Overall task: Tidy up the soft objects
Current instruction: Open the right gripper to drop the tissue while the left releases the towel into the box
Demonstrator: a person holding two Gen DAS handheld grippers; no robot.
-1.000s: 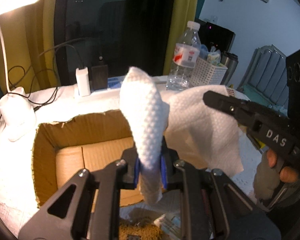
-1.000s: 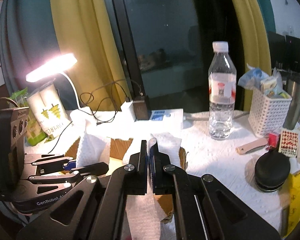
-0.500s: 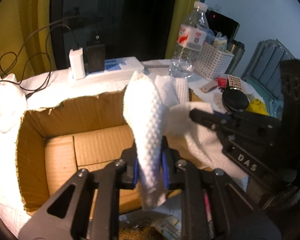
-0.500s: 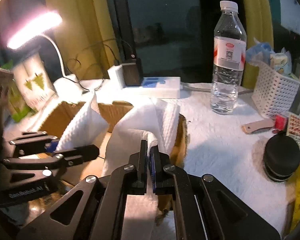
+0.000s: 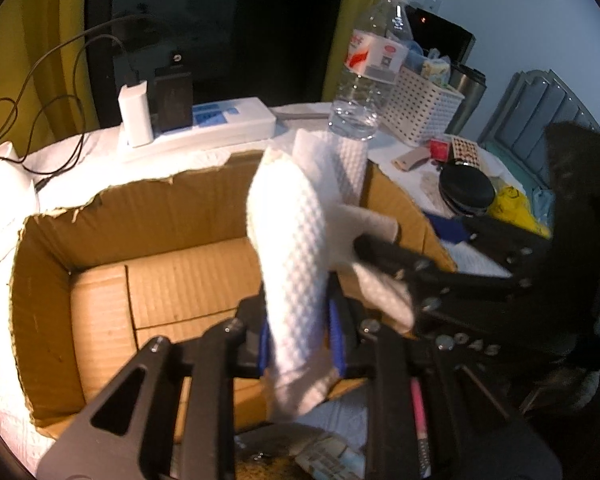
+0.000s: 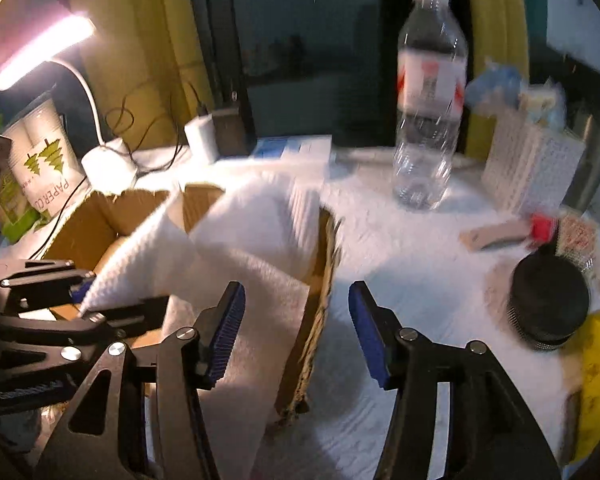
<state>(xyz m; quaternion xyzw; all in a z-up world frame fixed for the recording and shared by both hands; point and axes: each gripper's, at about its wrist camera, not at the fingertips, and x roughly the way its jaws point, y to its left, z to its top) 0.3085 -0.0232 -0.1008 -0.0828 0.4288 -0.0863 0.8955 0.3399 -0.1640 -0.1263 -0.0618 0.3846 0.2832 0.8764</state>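
Left gripper [image 5: 300,344]: blue pads have just been easing apart, now narrowly parted, white paper towel [image 5: 292,264] standing between them; whether the pads still press on it cannot be told. Right gripper [image 6: 296,328]: jaws have just been opening and now stand wide, spread either side of the right wall of the cardboard box [image 6: 320,280]; nothing pinched, the left pad lying just against the towel draped there. In the left wrist view the towel fold rises from lower centre toward mid-frame, long axis near upright and tilted slightly left, its lower end hanging below the pads; a further part trails right over the box [image 5: 140,280] edge toward the right gripper. Box sits centre-left, open top, floor bare. Hard to read: the right wrist view is motion-blurred, and the water bottle [image 6: 428,92] label at upper right cannot be read. The lamp [image 6: 40,48] glares at upper left. The right gripper's body in the left view is dark and smeared at the frame's right edge.
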